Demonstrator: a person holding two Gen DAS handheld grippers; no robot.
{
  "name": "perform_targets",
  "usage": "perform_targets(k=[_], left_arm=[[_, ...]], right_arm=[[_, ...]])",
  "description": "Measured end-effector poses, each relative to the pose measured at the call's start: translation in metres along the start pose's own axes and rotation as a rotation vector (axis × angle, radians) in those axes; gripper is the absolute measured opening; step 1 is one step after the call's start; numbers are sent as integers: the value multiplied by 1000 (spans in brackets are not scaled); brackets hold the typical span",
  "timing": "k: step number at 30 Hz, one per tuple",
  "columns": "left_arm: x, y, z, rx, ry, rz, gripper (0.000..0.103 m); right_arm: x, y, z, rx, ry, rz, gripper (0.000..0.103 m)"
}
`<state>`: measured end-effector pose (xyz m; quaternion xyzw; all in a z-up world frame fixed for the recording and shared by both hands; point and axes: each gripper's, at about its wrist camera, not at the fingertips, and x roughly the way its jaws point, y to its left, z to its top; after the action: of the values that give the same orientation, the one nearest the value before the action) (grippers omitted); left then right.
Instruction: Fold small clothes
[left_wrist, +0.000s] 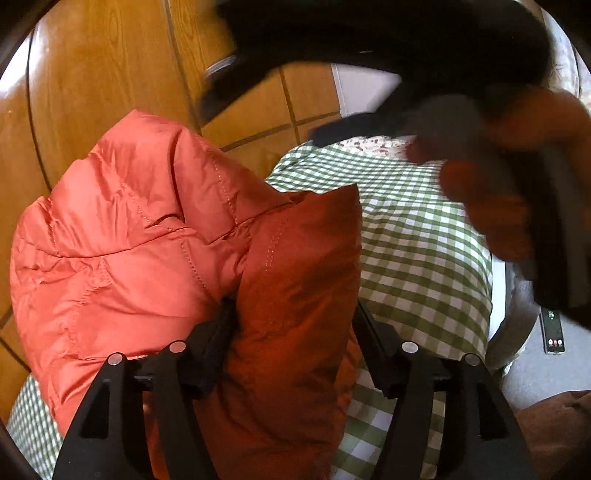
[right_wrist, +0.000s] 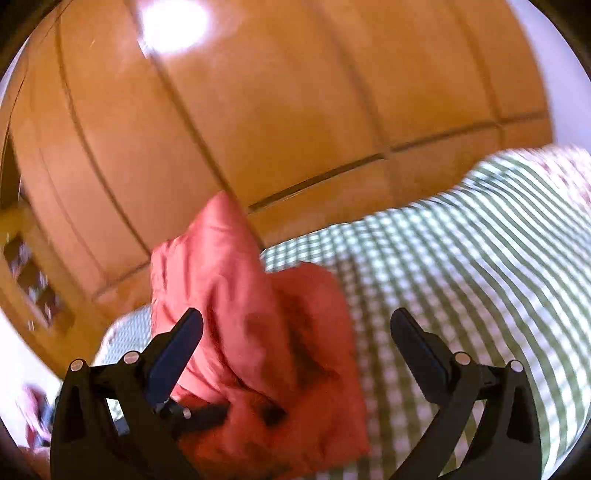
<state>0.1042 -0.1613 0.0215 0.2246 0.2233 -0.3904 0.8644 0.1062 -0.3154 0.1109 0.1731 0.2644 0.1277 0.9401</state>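
Observation:
An orange-red quilted puffer jacket (left_wrist: 147, 229) lies bunched on a green-and-white checked cloth (left_wrist: 417, 243). My left gripper (left_wrist: 291, 306) stands low over it, jaws apart, with a thick puffy fold of the jacket bulging up between the fingers. In the right wrist view, which is blurred, the jacket (right_wrist: 258, 332) sits below and between the wide-spread fingers of my right gripper (right_wrist: 295, 314), which holds nothing. A person's hand (left_wrist: 498, 177) carries that right gripper, a blurred black shape across the top right of the left wrist view.
Wooden panelled doors (left_wrist: 110, 74) rise behind the checked cloth. A floral fabric (left_wrist: 373, 144) lies at the cloth's far edge. A phone (left_wrist: 552, 332) rests on a grey surface at the right. A wooden shelf unit (right_wrist: 33, 280) stands at the left.

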Motion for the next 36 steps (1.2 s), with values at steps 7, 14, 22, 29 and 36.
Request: perform_targets(k=[7, 14, 22, 29, 36], left_arm=[[-41, 15, -12, -53, -42, -57, 63], [-76, 62, -7, -180, -87, -34, 63], [-6, 150, 58, -353, -1, 271, 77], [102, 194, 41, -367, 246, 405, 77], [120, 195, 22, -431, 211, 453, 78]], right_arm=[[76, -25, -10, 31, 138, -153, 101], [89, -91, -66, 385, 120, -8, 101], [70, -63, -73, 219, 15, -159, 101], [62, -63, -57, 210, 6, -260, 101], [-5, -22, 17, 117, -176, -329, 101]])
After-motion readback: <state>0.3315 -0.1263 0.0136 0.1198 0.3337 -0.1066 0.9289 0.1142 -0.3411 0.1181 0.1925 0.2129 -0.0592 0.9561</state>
